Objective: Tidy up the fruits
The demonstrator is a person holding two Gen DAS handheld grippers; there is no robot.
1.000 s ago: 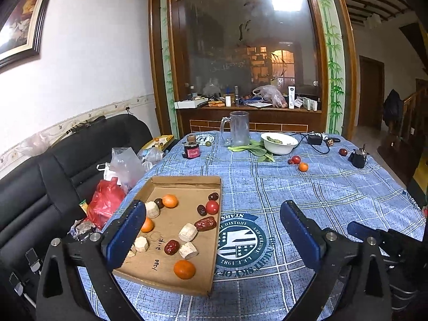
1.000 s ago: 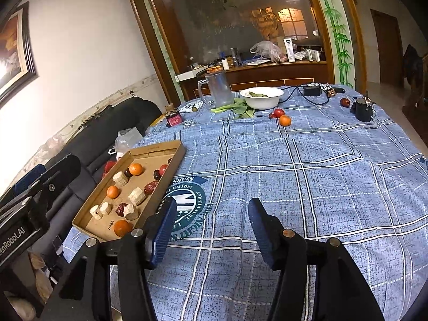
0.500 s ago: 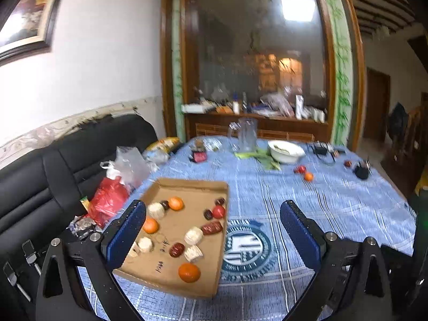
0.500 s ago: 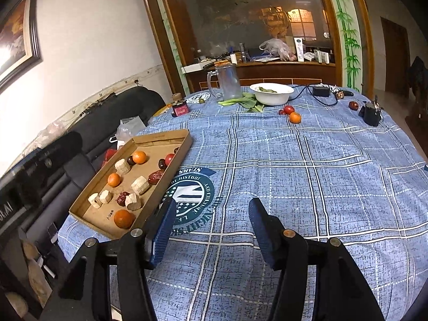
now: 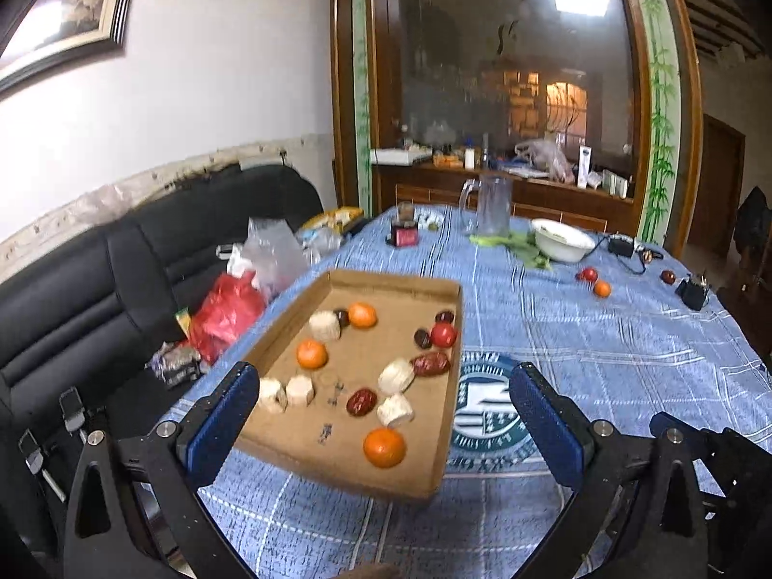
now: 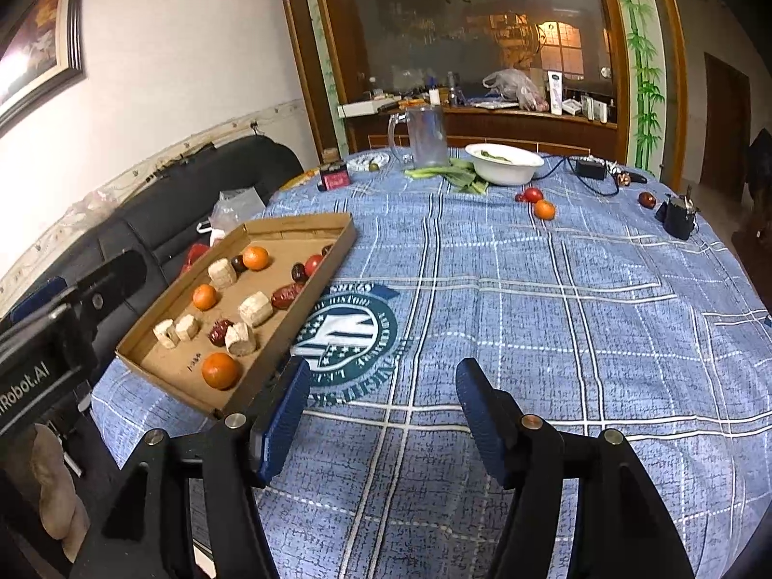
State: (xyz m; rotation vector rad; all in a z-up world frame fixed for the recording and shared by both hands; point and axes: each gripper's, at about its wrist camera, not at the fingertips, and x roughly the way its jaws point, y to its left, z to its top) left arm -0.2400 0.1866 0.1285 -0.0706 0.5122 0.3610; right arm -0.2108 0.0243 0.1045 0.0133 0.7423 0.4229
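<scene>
A shallow cardboard tray [image 5: 448,366] [image 6: 309,284] lies at the table's left edge. It holds three oranges [image 5: 384,447] [image 6: 220,370], red dates [image 5: 431,363], a red tomato [image 5: 443,335], dark fruits and several pale cut chunks [image 5: 395,376]. A loose orange [image 6: 544,209] and tomato [image 6: 532,194] lie far across the table. My left gripper [image 5: 381,420] is open and empty, above the tray's near end. My right gripper [image 6: 381,400] is open and empty, over the cloth right of the tray.
A blue plaid cloth [image 6: 530,318] covers the table. At the far side stand a glass mug [image 6: 424,137], a white bowl [image 6: 506,164], greens, a small jar [image 6: 334,176], cables and a dark object [image 6: 678,214]. A black sofa [image 5: 96,289] with bags lies left.
Both grippers have drawn back and risen slightly; the left view now faces the tray more squarely. Both stay open and empty. No fruit has moved.
</scene>
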